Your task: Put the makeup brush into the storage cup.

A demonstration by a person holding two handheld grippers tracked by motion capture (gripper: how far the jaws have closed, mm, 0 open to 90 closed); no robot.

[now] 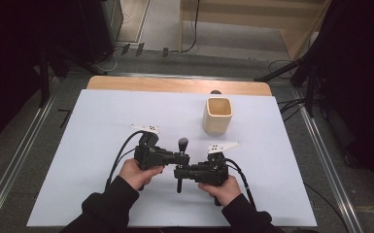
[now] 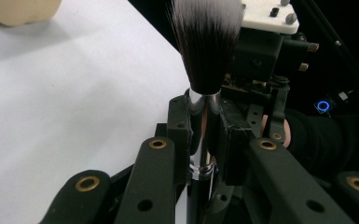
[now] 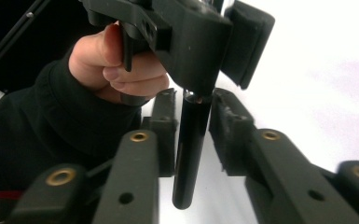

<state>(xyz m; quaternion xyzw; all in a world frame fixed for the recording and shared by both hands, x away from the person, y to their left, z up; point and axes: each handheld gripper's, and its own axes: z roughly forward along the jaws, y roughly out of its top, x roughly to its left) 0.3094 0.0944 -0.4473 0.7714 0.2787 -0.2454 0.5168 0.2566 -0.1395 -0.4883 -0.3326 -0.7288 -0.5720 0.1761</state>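
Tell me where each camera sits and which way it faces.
High view: above the person's side, looking forward and down on the table; both forearms, left gripper and right gripper.
Left gripper view: on the left gripper, looking along its jaws, clamped on the brush.
Right gripper view: on the right gripper, jaws either side of the brush handle; the other hand.
Shared: the brush.

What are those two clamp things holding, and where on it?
A makeup brush: the left gripper clamps its metal collar, and the right gripper has its jaws around the black handle.
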